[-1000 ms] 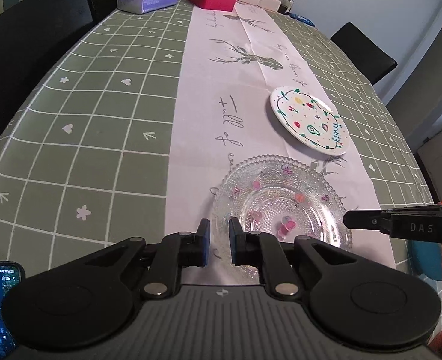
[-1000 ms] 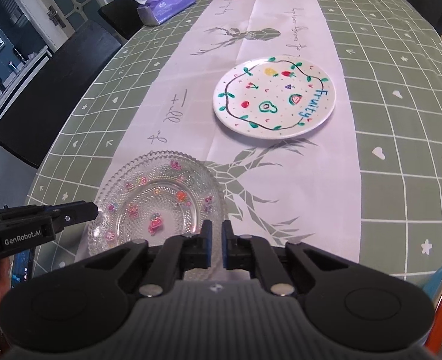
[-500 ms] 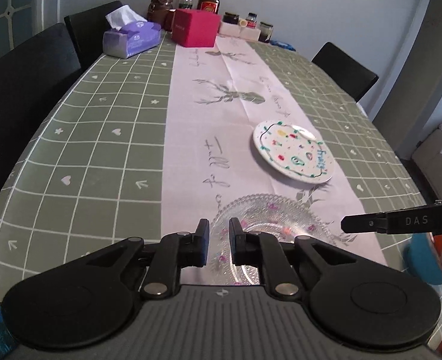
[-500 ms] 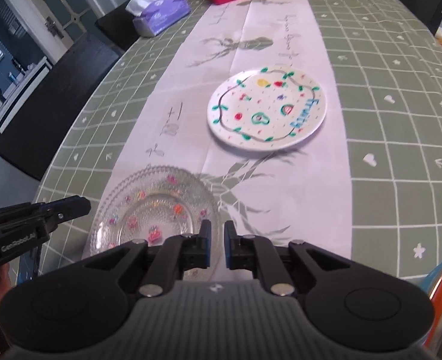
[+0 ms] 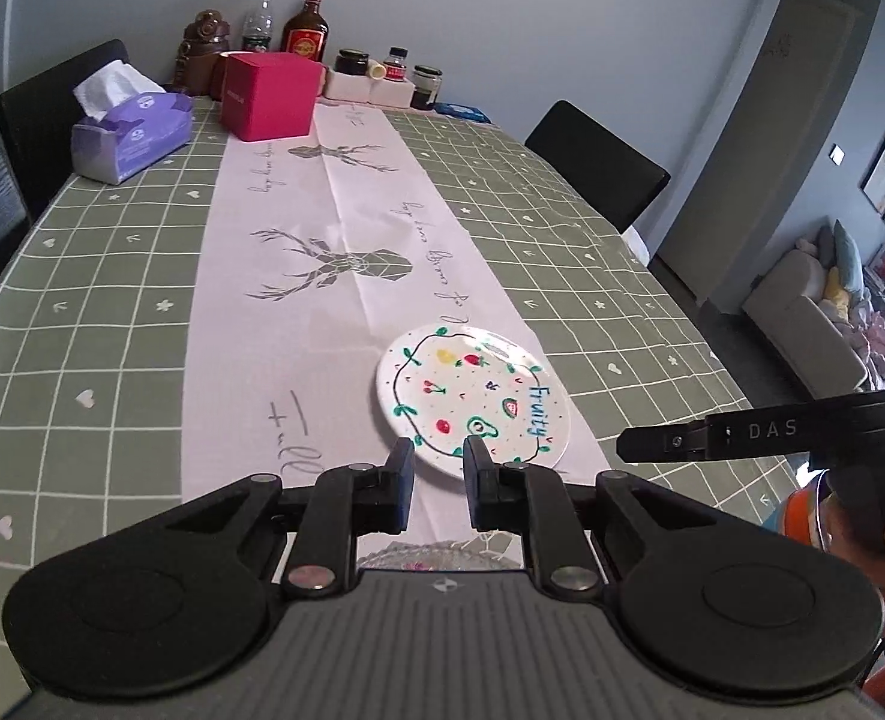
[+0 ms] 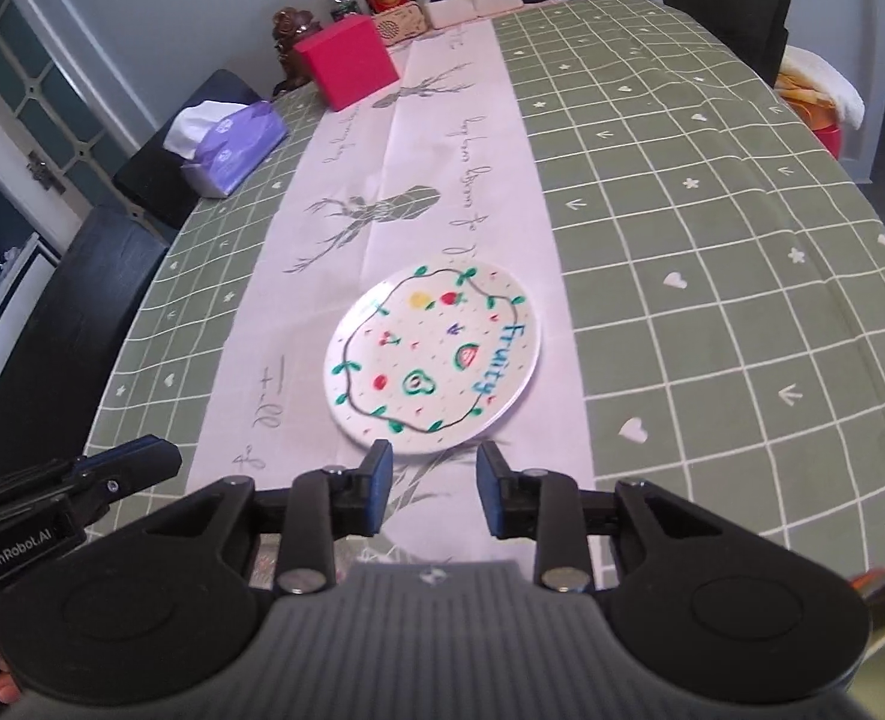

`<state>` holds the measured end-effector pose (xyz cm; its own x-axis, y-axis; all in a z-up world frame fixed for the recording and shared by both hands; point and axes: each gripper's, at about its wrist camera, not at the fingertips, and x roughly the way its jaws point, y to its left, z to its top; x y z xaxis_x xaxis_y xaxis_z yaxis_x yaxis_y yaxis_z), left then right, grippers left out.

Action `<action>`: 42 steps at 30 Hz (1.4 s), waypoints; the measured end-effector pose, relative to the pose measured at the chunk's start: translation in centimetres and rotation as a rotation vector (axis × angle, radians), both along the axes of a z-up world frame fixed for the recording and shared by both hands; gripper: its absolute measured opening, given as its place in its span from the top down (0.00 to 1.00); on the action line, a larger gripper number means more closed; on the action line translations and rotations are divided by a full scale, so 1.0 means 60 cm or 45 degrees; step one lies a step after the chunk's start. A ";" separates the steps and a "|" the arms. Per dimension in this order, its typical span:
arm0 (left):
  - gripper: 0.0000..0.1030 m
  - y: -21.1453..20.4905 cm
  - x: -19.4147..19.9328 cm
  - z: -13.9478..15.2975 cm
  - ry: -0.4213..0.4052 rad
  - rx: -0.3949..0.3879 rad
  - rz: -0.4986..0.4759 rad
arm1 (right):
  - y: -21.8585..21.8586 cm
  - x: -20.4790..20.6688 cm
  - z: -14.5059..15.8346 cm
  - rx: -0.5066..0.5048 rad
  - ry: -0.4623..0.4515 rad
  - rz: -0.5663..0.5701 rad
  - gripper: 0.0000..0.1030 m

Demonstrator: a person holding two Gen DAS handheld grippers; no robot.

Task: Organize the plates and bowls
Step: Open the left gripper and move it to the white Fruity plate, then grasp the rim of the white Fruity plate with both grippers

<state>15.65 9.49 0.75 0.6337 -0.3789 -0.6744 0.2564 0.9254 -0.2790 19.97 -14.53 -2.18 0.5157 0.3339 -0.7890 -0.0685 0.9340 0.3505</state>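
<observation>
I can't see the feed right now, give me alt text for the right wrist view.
The right gripper, its jaws opening with nothing between them, hangs just short of a round white plate painted with fruit and the word Fruity, which lies on the pale deer-print runner of a green checked tablecloth. The left gripper pokes in at lower left; a red box and purple tissue pack sit beyond.

Round white ceramic plate [image 6: 433, 357] with painted fruits, green vine ring, blue "Fruity" lettering: flat, upright, frame centre. Clear patterned glass plate [image 5: 436, 555]: sliver at lower centre.
</observation>
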 end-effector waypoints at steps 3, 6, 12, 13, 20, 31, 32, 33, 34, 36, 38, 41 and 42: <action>0.82 -0.014 0.031 -0.005 0.050 0.011 -0.019 | -0.010 0.036 -0.007 0.030 0.065 -0.042 0.70; 0.82 -0.022 0.066 -0.019 0.148 -0.010 -0.027 | -0.013 0.070 -0.019 0.015 0.130 -0.068 0.70; 0.82 -0.024 0.123 -0.059 0.246 -0.004 0.001 | -0.016 0.119 -0.057 -0.015 0.247 -0.100 0.77; 0.82 -0.021 0.131 -0.066 0.260 -0.007 0.010 | -0.016 0.125 -0.063 -0.031 0.257 -0.105 0.79; 0.82 -0.005 0.180 -0.108 0.320 -0.072 0.073 | -0.019 0.161 -0.084 -0.092 0.282 -0.112 0.80; 0.82 -0.007 0.210 -0.135 0.327 -0.076 0.078 | -0.027 0.185 -0.101 -0.023 0.326 -0.139 0.79; 0.82 -0.008 0.212 -0.135 0.325 -0.072 0.075 | -0.028 0.186 -0.102 -0.020 0.326 -0.139 0.79; 0.82 -0.008 0.213 -0.135 0.325 -0.072 0.075 | -0.029 0.186 -0.102 -0.016 0.325 -0.140 0.79; 0.82 -0.008 0.214 -0.135 0.326 -0.074 0.075 | -0.030 0.187 -0.102 -0.007 0.326 -0.143 0.79; 0.83 -0.008 0.216 -0.135 0.327 -0.069 0.074 | -0.034 0.189 -0.104 0.017 0.332 -0.155 0.79; 0.84 -0.009 0.216 -0.135 0.327 -0.062 0.073 | -0.037 0.190 -0.106 0.047 0.337 -0.160 0.79; 0.85 -0.011 0.215 -0.133 0.324 -0.053 0.073 | -0.039 0.188 -0.112 0.107 0.369 -0.161 0.88; 0.85 -0.011 0.215 -0.133 0.322 -0.050 0.075 | -0.039 0.186 -0.113 0.109 0.361 -0.174 0.89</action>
